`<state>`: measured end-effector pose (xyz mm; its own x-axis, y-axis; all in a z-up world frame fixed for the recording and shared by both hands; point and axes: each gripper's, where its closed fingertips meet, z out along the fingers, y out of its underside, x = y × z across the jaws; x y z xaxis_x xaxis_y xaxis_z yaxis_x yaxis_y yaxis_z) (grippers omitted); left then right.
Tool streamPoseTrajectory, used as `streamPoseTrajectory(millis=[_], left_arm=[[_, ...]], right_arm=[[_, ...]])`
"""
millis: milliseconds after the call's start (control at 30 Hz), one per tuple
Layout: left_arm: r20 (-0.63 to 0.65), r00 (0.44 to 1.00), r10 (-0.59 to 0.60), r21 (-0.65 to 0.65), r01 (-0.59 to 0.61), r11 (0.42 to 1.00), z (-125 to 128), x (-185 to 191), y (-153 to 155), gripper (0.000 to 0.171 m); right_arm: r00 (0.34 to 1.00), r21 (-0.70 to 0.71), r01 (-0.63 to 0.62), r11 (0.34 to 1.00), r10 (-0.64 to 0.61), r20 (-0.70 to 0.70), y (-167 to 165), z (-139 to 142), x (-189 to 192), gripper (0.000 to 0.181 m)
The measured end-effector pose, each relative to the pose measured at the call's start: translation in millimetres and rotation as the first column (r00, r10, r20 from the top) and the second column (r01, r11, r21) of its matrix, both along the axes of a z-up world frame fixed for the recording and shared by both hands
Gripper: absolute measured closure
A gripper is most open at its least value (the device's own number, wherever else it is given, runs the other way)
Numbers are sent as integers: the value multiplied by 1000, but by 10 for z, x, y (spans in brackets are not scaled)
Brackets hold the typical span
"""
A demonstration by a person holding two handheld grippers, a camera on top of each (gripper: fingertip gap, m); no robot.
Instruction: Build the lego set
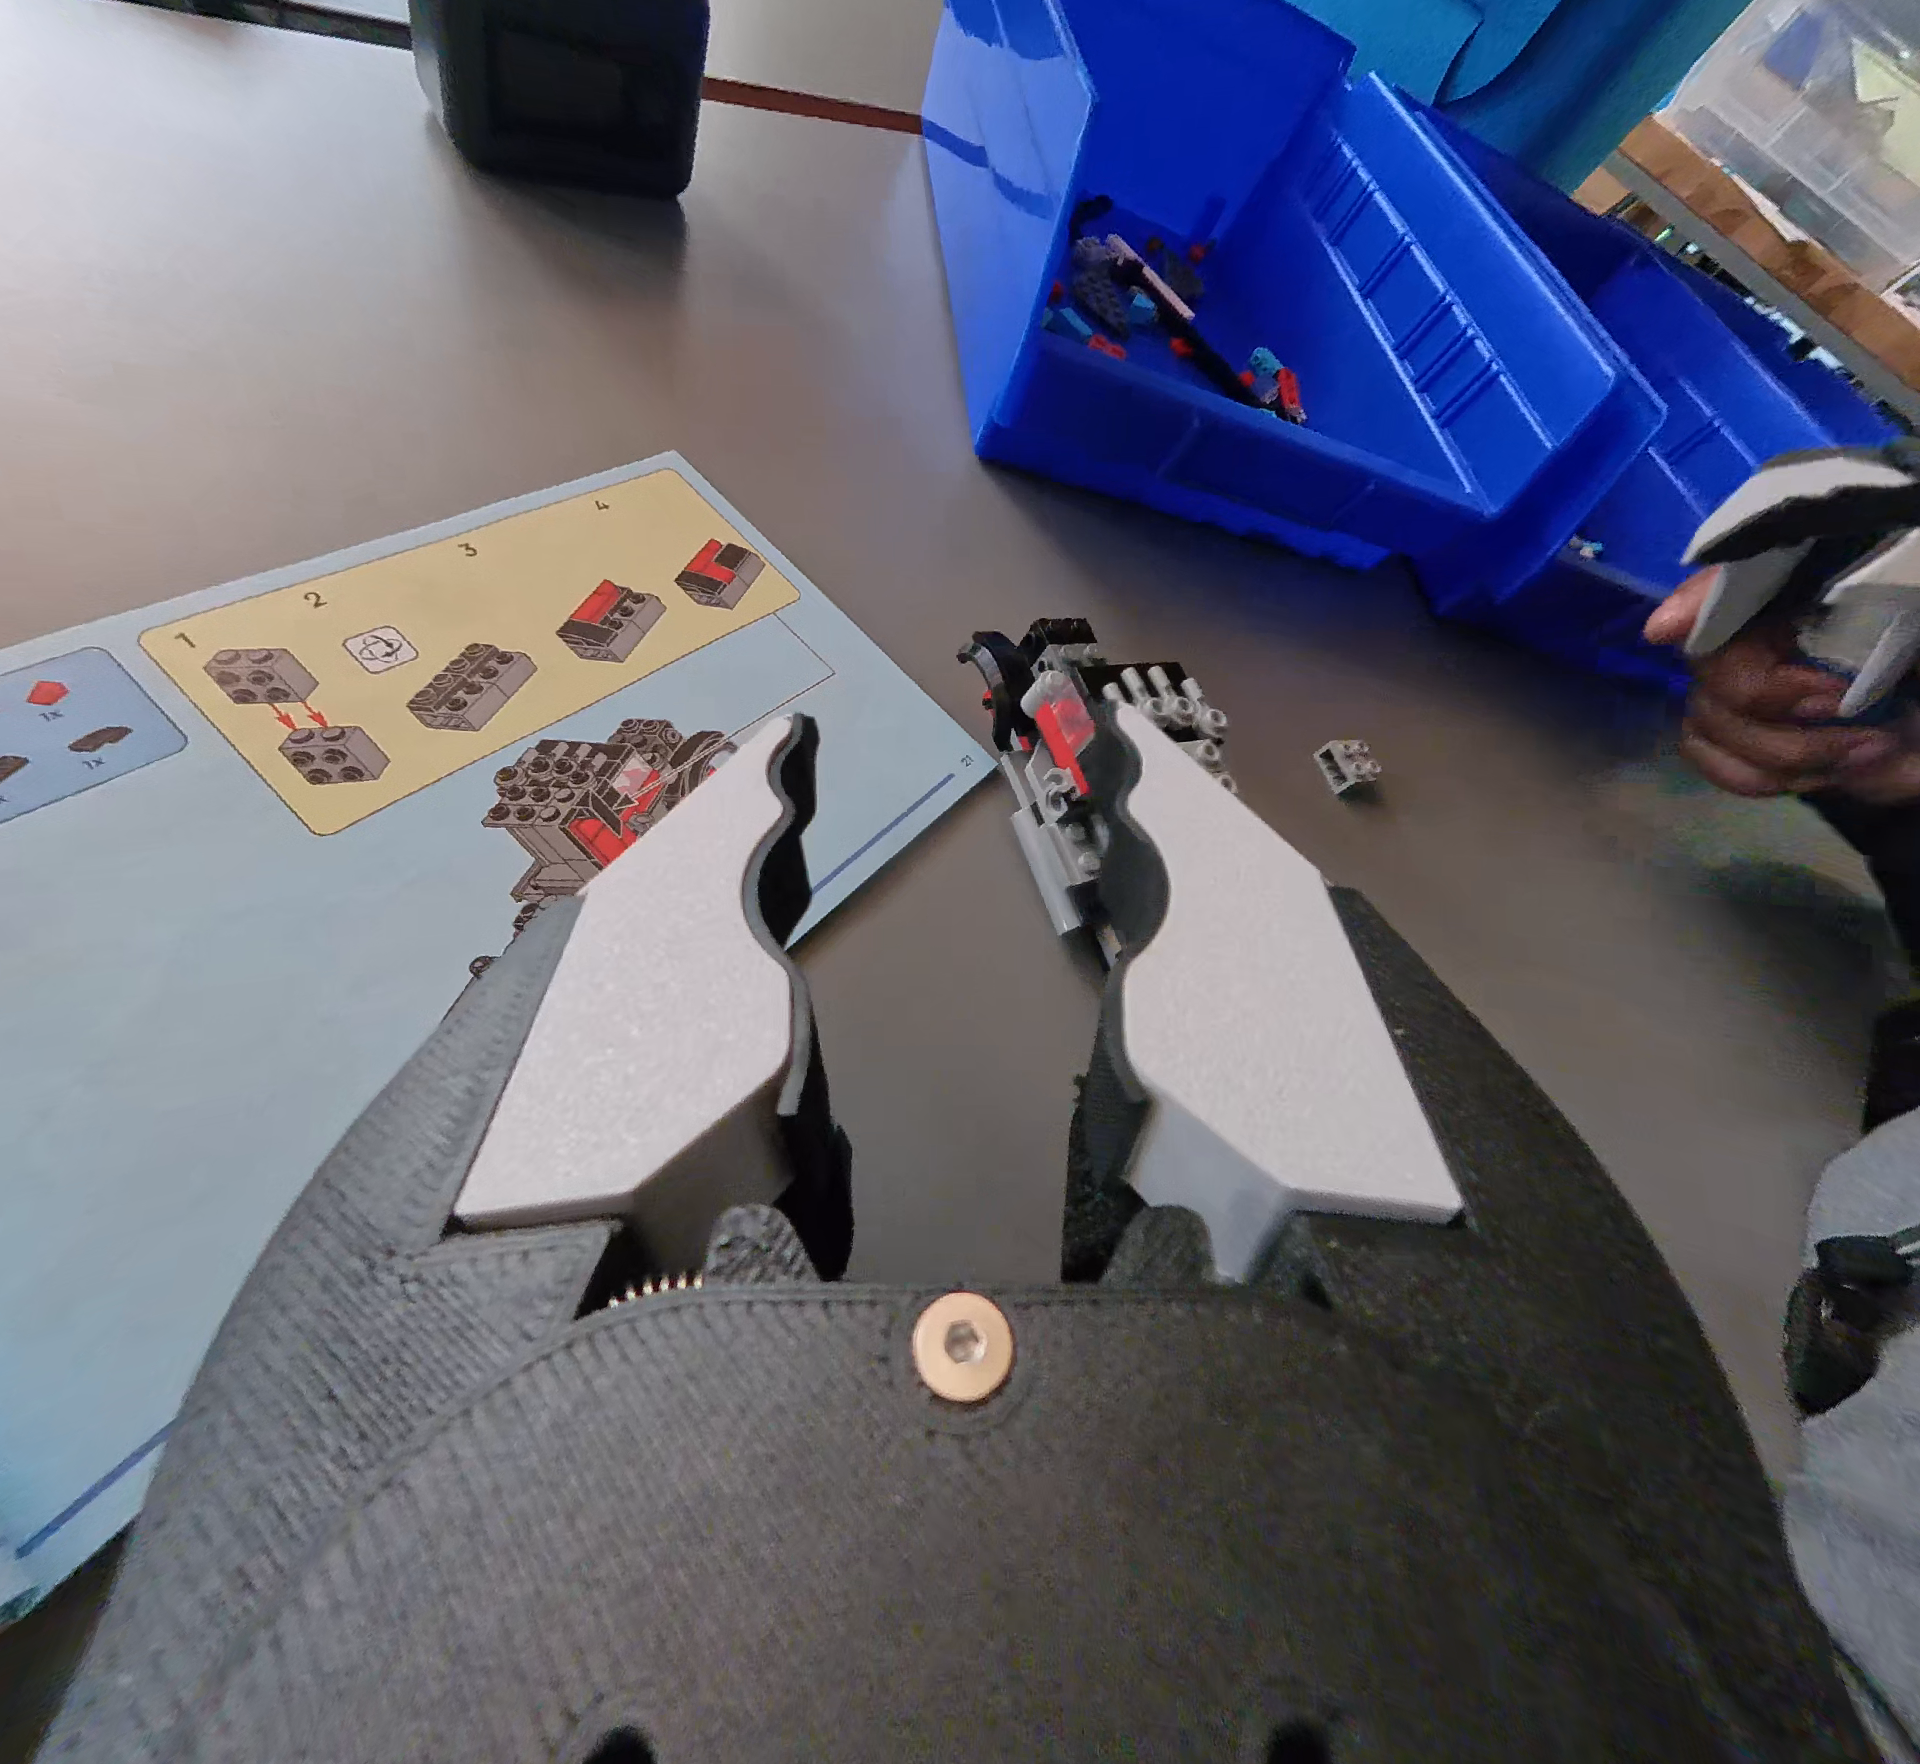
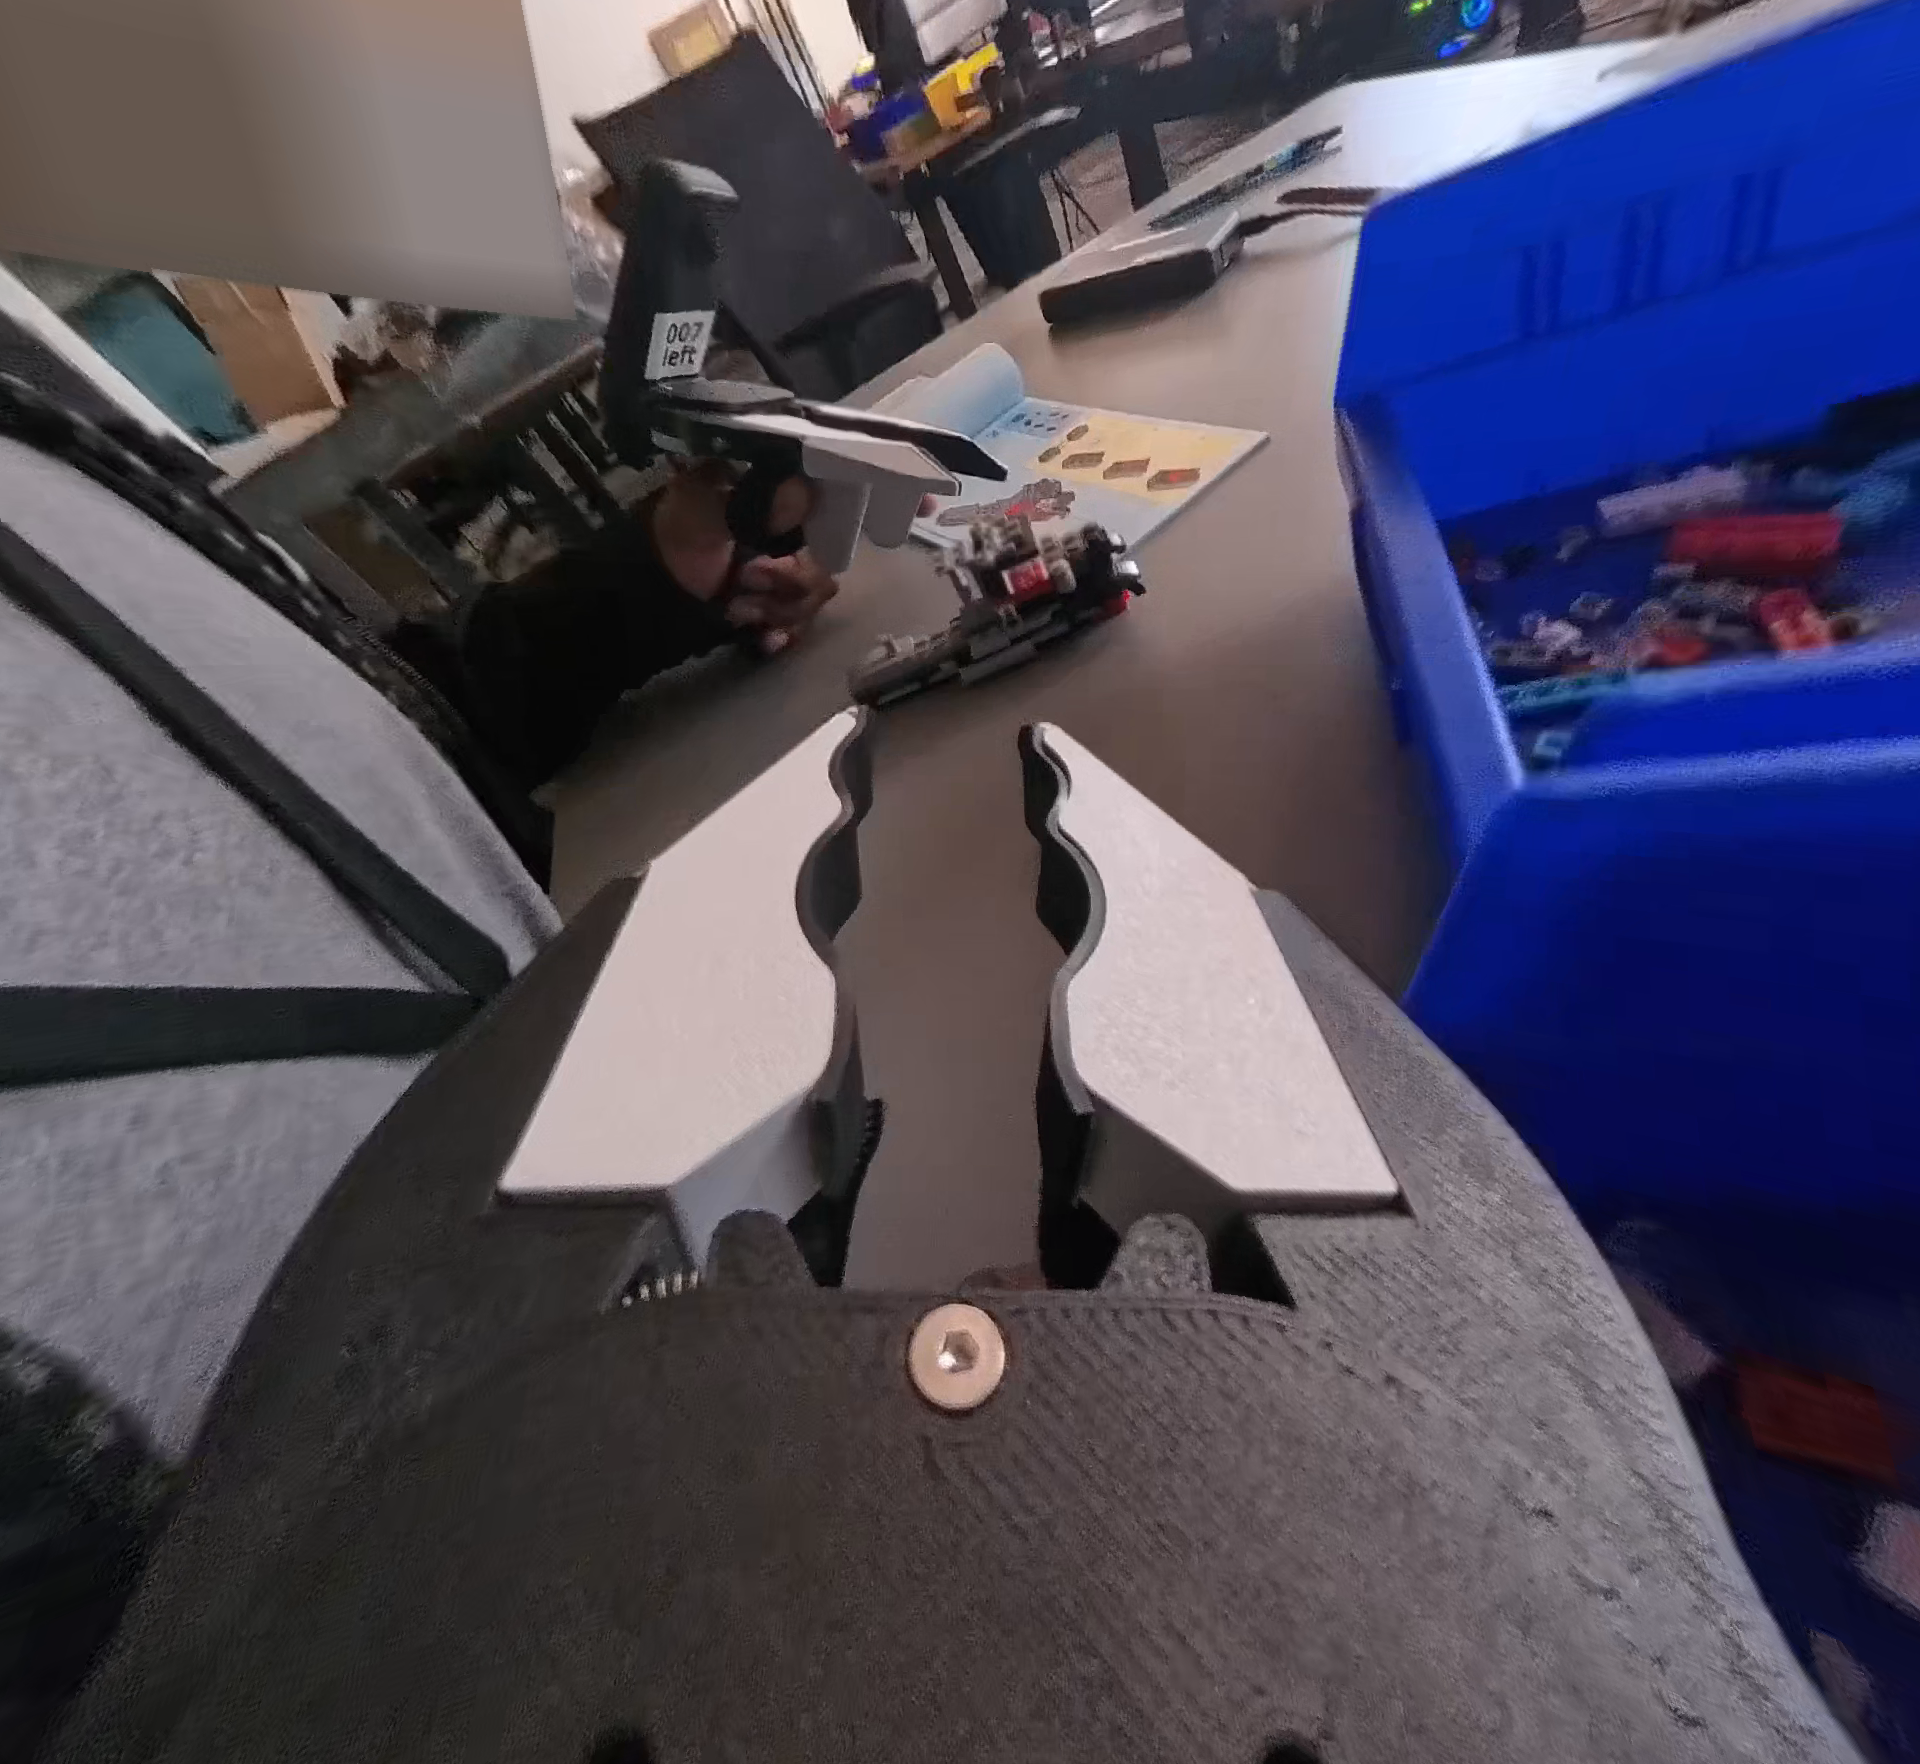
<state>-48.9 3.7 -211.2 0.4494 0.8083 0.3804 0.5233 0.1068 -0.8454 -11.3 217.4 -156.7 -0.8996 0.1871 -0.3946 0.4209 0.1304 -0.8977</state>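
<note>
my left gripper (image 1: 961, 748) and right gripper (image 2: 945, 738) both gape, empty. the model (image 1: 1060, 758) lies on the table (image 1: 416, 343) beside the manual (image 1: 312, 779). light, brittle i'd guess; grip its grey base, not the studs.

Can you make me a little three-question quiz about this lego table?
1. True or false: the left gripper is holding a brick.
2. What is the half-built lego model sitting on? A) the instruction booklet B) the bare table C) inside the blue bin
3. Fill in: the loose lego pieces are kept in the ____ bin.

Key
1. False: its jaws are open and empty, and so are the right gripper's.
2. B. A small grey brick lies on the table beside it.
3. Blue.
</note>
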Motion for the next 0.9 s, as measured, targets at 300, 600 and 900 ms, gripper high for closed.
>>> streamPoseTrajectory(millis=[300, 600, 900], left_arm=[[-36, 999, -11, 187, 18, 982, 172, 29, -83, 117], [-88, 995, -35, 231, 55, 971, 272, 131, -98, 117], [-91, 994, -65, 227, 85, 970, 273, 173, -54, 116]], right_arm=[[896, 571, 69, 818, 201, -396, 306, 545, -1243, 151], [809, 955, 11, 295, 559, -182, 166, -614, -2786, 143], [831, 984, -31, 176, 551, -72, 184, -922, -2942, 153]])
